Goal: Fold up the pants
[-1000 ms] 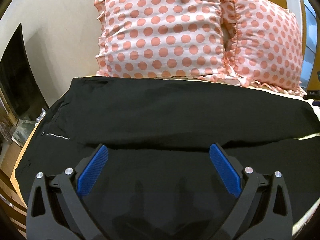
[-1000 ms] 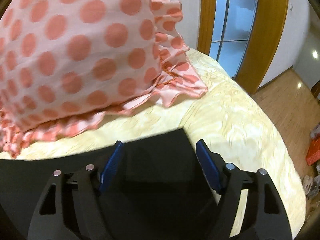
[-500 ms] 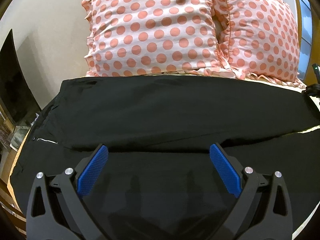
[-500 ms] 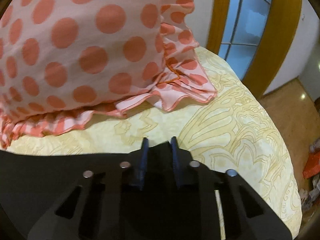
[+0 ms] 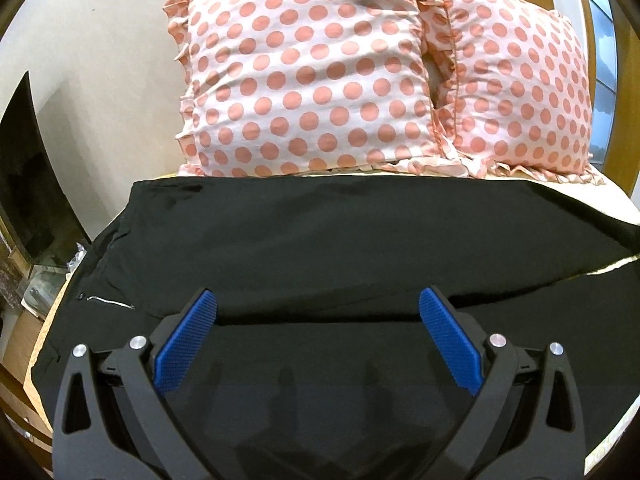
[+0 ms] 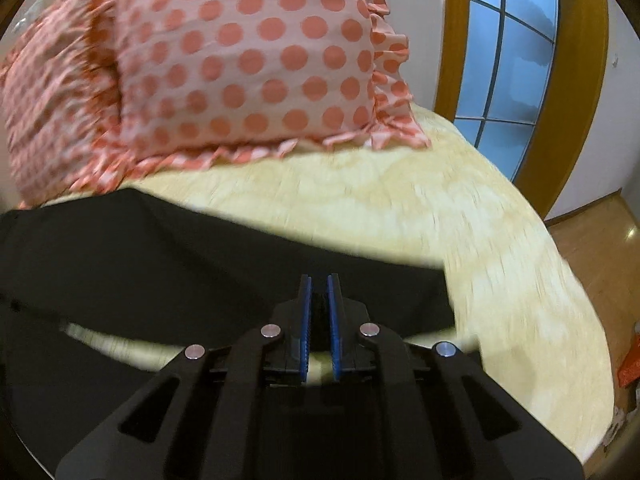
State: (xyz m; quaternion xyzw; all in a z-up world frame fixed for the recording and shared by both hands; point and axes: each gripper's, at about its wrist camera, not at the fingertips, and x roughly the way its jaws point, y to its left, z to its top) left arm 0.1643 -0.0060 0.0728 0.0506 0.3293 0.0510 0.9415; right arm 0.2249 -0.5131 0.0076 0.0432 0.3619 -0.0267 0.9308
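Black pants point(image 5: 320, 248) lie spread across the yellow bed, waist with a silver zip at the left, one leg lying over the other. My left gripper point(image 5: 318, 304) is open and empty, hovering over the near leg with its blue pads wide apart. My right gripper point(image 6: 320, 284) is shut on the hem end of the pants point(image 6: 224, 256), lifting the cloth off the bedspread point(image 6: 460, 216), so yellow shows beneath the raised leg.
Two pink polka-dot pillows point(image 5: 304, 80) lean against the wall behind the pants. A wooden-framed window point(image 6: 504, 64) and wooden floor point(image 6: 596, 248) lie to the right of the bed. A dark screen point(image 5: 24, 184) and clutter stand off the bed's left edge.
My right gripper closed on the pants' leg end and lifted it, pulling it back from the pillows. My left gripper stayed open over the near leg with only slight shifts.
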